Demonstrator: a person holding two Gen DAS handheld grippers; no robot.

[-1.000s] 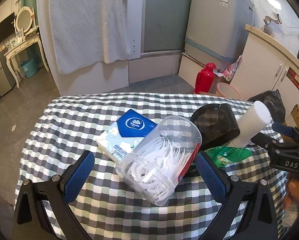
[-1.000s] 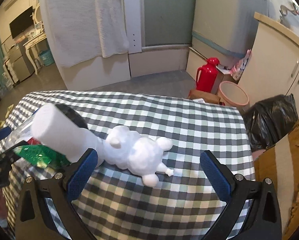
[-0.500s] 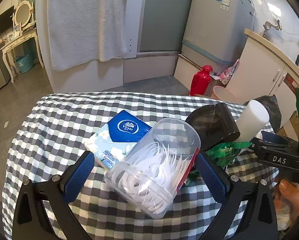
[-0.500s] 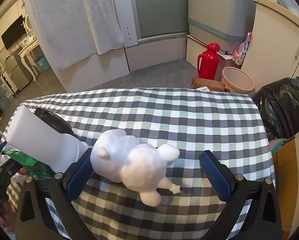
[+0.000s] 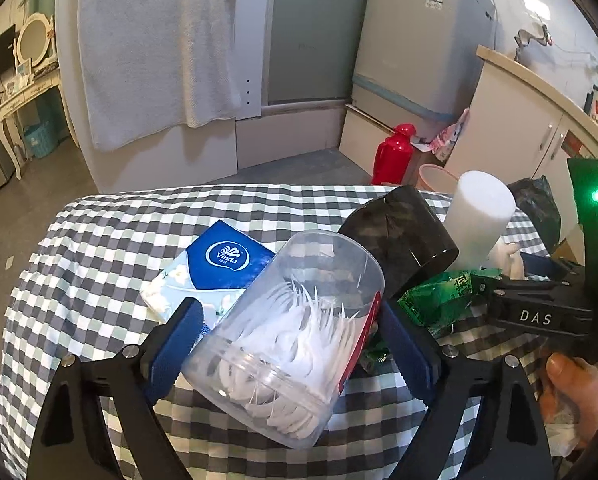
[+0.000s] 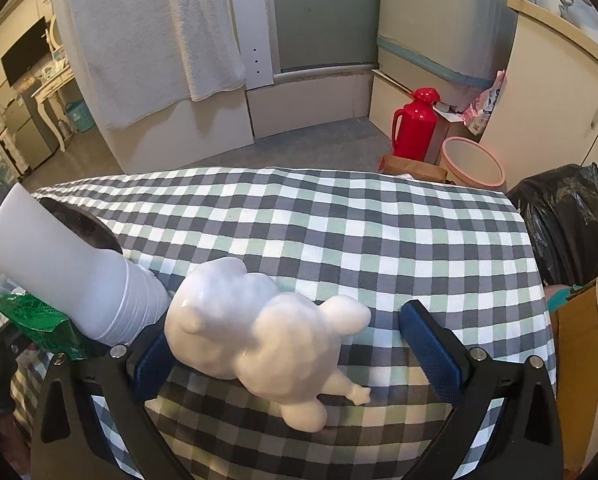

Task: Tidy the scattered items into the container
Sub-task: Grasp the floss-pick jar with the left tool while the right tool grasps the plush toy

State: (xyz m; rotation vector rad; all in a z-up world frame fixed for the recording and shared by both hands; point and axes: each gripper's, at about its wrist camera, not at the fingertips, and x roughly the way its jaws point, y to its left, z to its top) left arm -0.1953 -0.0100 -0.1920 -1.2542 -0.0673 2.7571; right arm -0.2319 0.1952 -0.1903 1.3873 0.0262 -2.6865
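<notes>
Both of my tools stand wide open, gripping nothing. Between my left tool [image 5: 289, 330] pads lies one clear ribbed plastic jar [image 5: 287, 340] of white floss picks on the checked tabletop [image 5: 111, 240]; beyond it, one soft tissue pack [image 5: 215, 268], one black container [image 5: 399, 236]. My right tool [image 6: 295, 354] brackets one lumpy white sheep figurine [image 6: 259, 336], crowded by a white bottle [image 6: 67, 276].

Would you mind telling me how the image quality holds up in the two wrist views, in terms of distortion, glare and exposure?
Left wrist view: strong fisheye bending with dark corners; the clear floss-pick jar between the open fingers shows small highlights but stays legible. Right wrist view: same barrel distortion; the white sheep figurine carries a glossy glare spot and nearly blows out, while the checked tablecloth is evenly lit and sharp.
</notes>
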